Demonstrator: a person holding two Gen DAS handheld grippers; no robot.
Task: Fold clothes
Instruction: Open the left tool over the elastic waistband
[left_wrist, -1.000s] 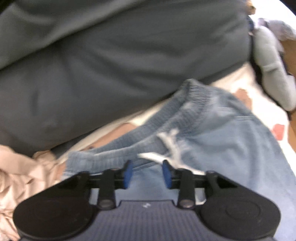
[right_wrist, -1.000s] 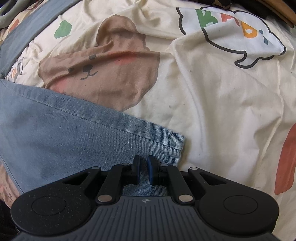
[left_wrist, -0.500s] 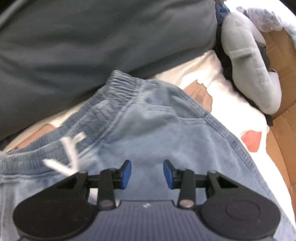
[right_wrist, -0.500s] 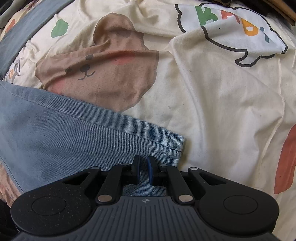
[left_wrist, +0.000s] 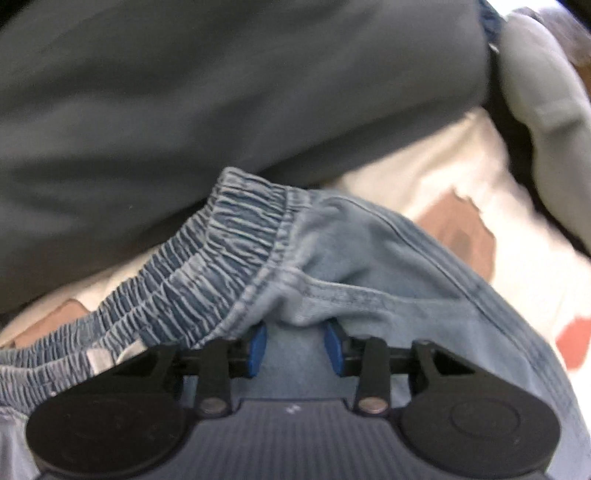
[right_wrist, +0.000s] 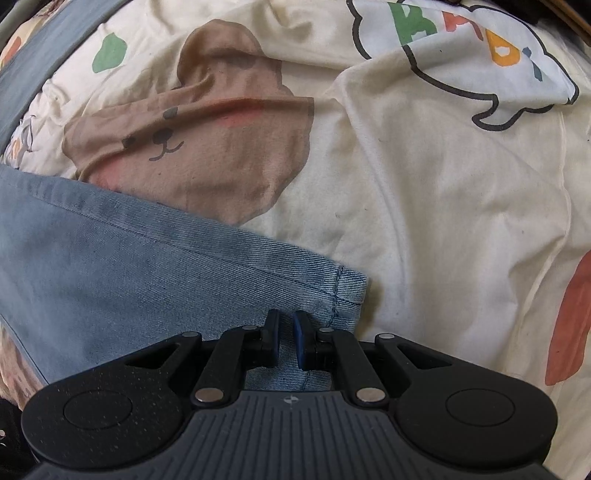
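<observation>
The jeans (left_wrist: 388, 266) lie spread on a bed, on a cream sheet (right_wrist: 443, 221) printed with a brown bear (right_wrist: 207, 147), a white cloud-shaped figure with coloured letters (right_wrist: 461, 51), a green blob and orange patches. In the left wrist view the elastic waistband (left_wrist: 221, 251) sits at the far end of the garment, running from the near left up to the middle, with a pocket seam just right of it. In the right wrist view a leg stretches in from the left and ends in a stitched hem (right_wrist: 347, 291) near the middle, so the long axis there runs left to right, hem pointing right.

The left tool (left_wrist: 295, 347) sits low over the waist area, a raised fold of denim just below the waistband lying between its blue pads (left_wrist: 256, 345). Its jaws have just been closing and stand part open; whether the pads already press the fold I cannot tell. The right tool (right_wrist: 284, 339) is nearly closed, a thin gap left, with the hem edge of the leg pinched between its pads.

Beyond the waistband a large dark grey cloth (left_wrist: 221, 92) fills the far side, partly blurred. To its right lies a pale grey stuffed shape (left_wrist: 546, 92). In the right wrist view a grey-blue strip (right_wrist: 44, 62) crosses the far left corner of the sheet.
</observation>
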